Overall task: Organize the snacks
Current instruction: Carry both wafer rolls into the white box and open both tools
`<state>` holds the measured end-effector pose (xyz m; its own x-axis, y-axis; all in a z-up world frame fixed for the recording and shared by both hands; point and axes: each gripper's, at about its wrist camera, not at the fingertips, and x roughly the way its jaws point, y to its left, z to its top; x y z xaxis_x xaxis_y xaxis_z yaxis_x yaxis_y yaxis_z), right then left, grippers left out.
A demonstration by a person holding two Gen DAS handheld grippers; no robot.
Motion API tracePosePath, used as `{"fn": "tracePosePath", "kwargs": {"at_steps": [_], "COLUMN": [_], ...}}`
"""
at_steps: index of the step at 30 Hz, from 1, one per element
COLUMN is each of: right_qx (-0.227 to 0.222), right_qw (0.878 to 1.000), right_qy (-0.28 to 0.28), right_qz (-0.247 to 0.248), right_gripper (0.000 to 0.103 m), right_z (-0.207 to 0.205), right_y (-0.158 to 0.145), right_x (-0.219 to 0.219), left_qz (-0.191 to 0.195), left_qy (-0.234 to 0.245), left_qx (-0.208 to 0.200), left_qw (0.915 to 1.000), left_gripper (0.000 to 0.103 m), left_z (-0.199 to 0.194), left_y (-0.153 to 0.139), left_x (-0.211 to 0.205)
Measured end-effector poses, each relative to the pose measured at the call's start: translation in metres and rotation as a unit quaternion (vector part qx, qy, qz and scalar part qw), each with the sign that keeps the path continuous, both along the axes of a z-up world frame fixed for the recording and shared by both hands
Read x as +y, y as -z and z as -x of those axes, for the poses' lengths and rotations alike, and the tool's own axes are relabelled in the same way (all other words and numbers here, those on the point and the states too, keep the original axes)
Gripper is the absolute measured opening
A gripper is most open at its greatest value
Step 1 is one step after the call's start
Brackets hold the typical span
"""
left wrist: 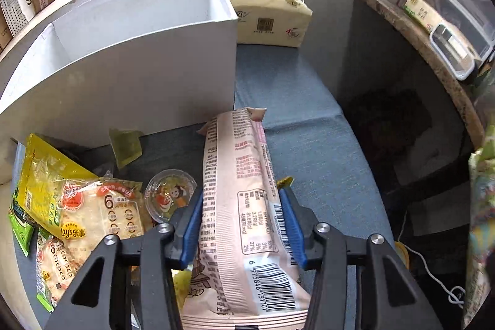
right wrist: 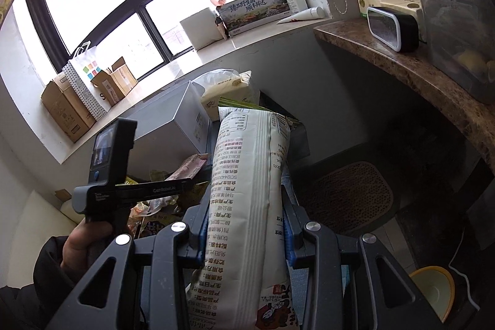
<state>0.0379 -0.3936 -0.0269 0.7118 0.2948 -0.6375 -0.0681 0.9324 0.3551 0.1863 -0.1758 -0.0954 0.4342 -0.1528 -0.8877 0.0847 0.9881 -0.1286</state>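
Observation:
My left gripper (left wrist: pixel 242 207) is shut on a long pink snack packet (left wrist: pixel 239 175), held above the blue-grey cloth surface (left wrist: pixel 309 144) just right of a white open box (left wrist: pixel 148 51). My right gripper (right wrist: pixel 244 214) is shut on a long white snack packet (right wrist: pixel 247 190), raised in the air. The left gripper's handle and camera (right wrist: pixel 108 163) show in the right wrist view, with the pink packet's tip (right wrist: pixel 191 166) beyond it. Loose snacks lie at the left: yellow Lay's chip bags (left wrist: pixel 89 215), a jelly cup (left wrist: pixel 168 197), a green sachet (left wrist: pixel 126 146).
A tissue pack (left wrist: pixel 272 17) stands behind the white box. A curved stone counter (left wrist: pixel 433 51) with a clear container rises on the right. A windowsill (right wrist: pixel 154 73) with cardboard boxes runs behind. A yellow bowl (right wrist: pixel 433 293) and brown mat (right wrist: pixel 346 197) lie on the floor.

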Motion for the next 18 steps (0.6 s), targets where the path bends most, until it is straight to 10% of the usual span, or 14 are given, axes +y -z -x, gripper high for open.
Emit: {"fn": "tracePosePath", "kwargs": {"at_steps": [11, 18], "right_qx": [-0.004, -0.046], "right_qw": [0.995, 0.986], "right_qy": [-0.096, -0.162], "right_qz": [0.012, 0.012], "right_gripper": [0.039, 0.039], "right_z": [-0.035, -0.106], "right_y": [0.0, -0.034], "right_x": [0.072, 0.153], "left_qz": [0.072, 0.038], "left_qy": [-0.01, -0.064], "left_qx": [-0.124, -0.188], "left_qw": [0.9896, 0.9793], "left_gripper": [0.053, 0.053], "left_z": [0.066, 0.009], "left_y": [-0.083, -0.131], "left_x": [0.102, 0.177]}}
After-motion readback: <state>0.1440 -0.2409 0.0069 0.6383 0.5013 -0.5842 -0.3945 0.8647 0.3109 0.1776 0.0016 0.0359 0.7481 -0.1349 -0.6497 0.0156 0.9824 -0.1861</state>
